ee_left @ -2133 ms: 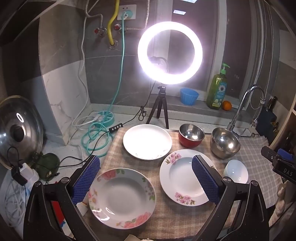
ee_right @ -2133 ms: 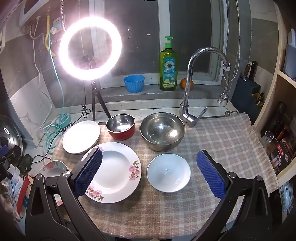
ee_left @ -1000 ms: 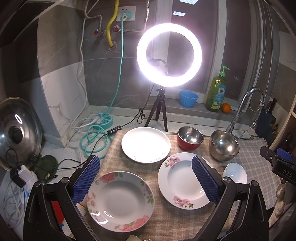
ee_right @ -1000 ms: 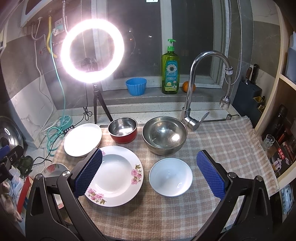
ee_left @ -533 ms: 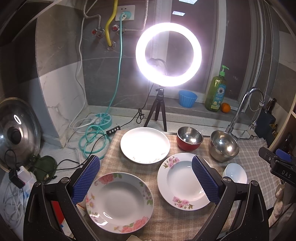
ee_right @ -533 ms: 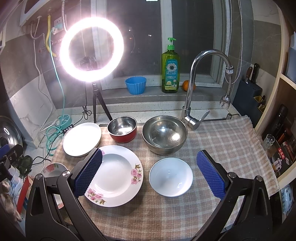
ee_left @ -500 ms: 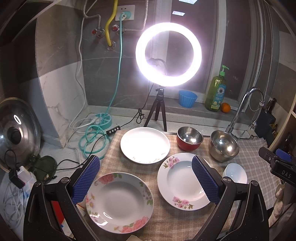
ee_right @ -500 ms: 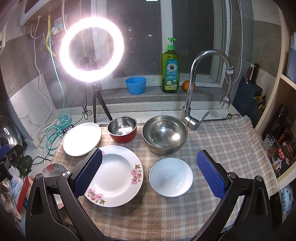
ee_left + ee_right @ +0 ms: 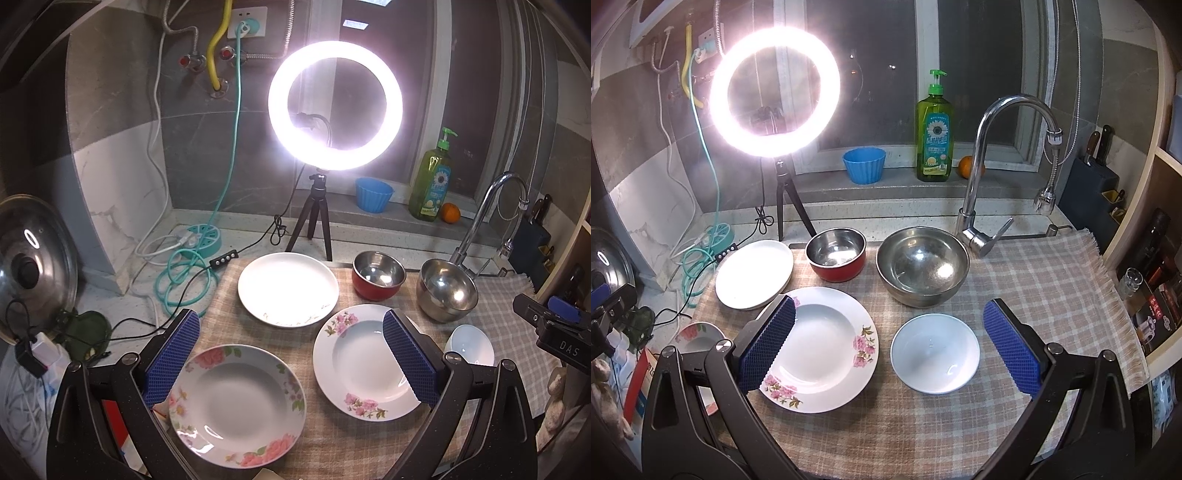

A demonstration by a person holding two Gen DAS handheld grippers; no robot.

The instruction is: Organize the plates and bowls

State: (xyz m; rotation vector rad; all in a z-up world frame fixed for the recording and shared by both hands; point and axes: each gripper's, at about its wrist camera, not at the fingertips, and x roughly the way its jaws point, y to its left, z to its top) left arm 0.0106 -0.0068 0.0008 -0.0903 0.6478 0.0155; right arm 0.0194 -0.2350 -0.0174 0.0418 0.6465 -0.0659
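Both grippers are held up above the counter, tilted to look down and forward over the dishes, neither one touching anything. The left gripper (image 9: 291, 363) has its blue pads spread wide with nothing between them; from its camera it frames the two floral plates. The right gripper (image 9: 888, 349) is just as wide open and empty, sitting over the small white bowl (image 9: 935, 353) with its left pad overlapping the rim of the pink-flowered plate (image 9: 827, 343) in view only.

Everything sits on a checked cloth (image 9: 1052, 288). Back row from the left: plain white plate (image 9: 288, 289), red bowl with steel inside (image 9: 836, 253), and the big steel bowl (image 9: 922, 266), just in front of the faucet (image 9: 982, 155). Front row: the rose-rimmed plate (image 9: 236, 404) at the cloth's left edge, then the pink-flowered plate, then the white bowl. All apart from each other, nothing stacked.

In the right wrist view the rose-rimmed plate is mostly hidden behind the gripper arm. In the left wrist view the white bowl is half covered by the right finger, and the other gripper pokes in at the right edge, cut off. The ring light (image 9: 335, 105) blows out the white plate's surface.
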